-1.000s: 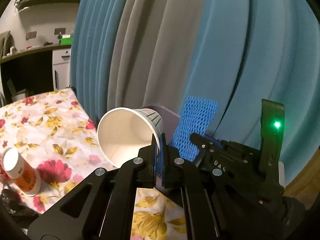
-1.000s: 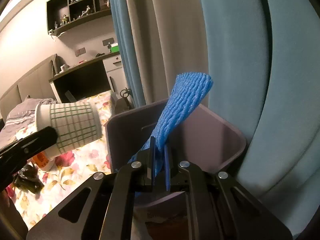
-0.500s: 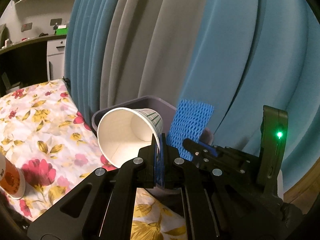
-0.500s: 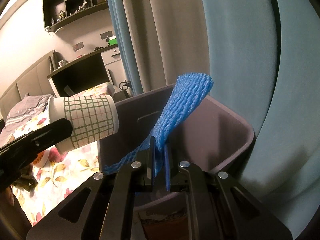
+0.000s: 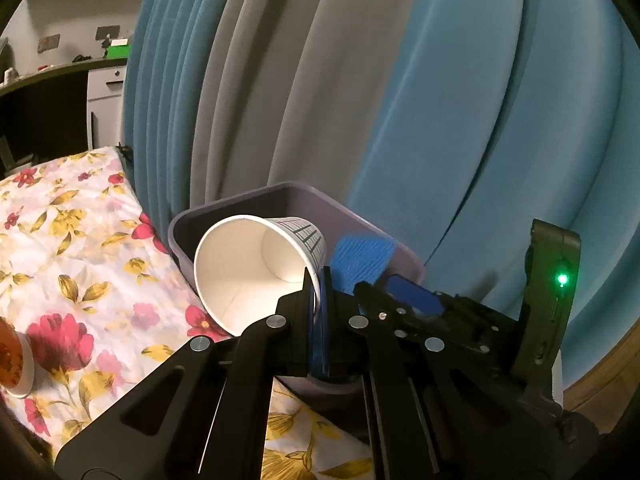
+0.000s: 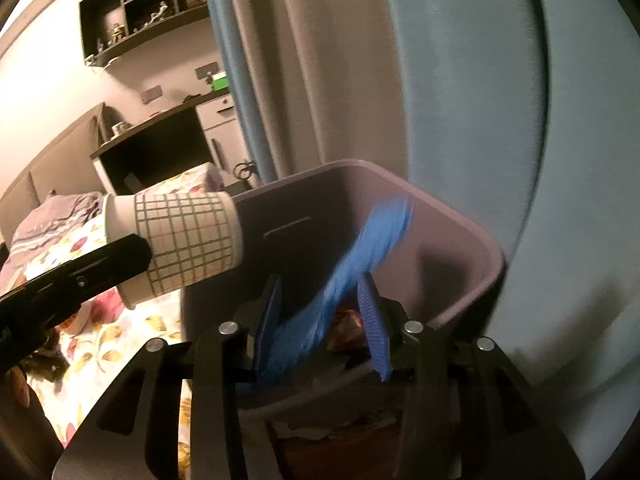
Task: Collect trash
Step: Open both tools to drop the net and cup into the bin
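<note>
The right gripper (image 6: 322, 320) has just been opening, jaws now apart with the blue foam net (image 6: 352, 264) loose and blurred between them, tipping toward two o'clock over the purple bin (image 6: 460, 216), released there, I'd say, so it drops straight in. The left gripper (image 5: 318, 304) is clamped tight on the rim of the checked paper cup (image 5: 256, 268), mouth facing back, base aimed past the bin's near rim at twelve o'clock, likely next to go. Both grippers slope downward at the bin beside the floral bedspread (image 5: 72, 240).
</note>
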Demonstrator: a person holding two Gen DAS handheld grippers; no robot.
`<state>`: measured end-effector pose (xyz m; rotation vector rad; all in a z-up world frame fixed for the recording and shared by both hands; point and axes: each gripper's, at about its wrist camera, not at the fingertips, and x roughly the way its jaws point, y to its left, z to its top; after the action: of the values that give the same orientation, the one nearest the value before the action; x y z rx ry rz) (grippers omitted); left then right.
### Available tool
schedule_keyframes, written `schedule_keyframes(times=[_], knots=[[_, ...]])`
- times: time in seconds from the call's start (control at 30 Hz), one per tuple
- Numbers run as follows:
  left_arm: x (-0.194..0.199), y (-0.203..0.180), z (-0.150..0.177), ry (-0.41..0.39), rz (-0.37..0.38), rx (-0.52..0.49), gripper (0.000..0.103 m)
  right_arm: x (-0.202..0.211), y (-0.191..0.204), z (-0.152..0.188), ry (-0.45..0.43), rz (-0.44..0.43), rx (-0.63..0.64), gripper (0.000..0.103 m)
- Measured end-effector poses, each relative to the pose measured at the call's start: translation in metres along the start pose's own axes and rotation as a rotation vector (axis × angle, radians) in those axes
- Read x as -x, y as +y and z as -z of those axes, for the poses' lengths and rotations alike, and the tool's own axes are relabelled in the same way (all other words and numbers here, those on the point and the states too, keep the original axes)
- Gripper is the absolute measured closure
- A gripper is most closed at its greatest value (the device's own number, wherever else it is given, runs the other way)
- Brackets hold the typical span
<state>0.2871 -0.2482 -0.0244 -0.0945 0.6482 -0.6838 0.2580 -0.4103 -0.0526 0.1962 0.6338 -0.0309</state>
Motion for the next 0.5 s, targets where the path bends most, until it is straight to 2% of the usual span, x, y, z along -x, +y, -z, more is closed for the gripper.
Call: schedule_keyframes(times=[0.2,0.5], knots=[[-0.017,-0.006,0.000,0.035,0.020,-0.007,0.101,0.014,-0.020,0.005,-0.034,0.044,-0.072,0.053],[-0.050,-0.012,0.007,0.118,0.020,-0.016,0.099,0.038,-0.029,0.008,-0.097,0.078,-0.093,0.044]])
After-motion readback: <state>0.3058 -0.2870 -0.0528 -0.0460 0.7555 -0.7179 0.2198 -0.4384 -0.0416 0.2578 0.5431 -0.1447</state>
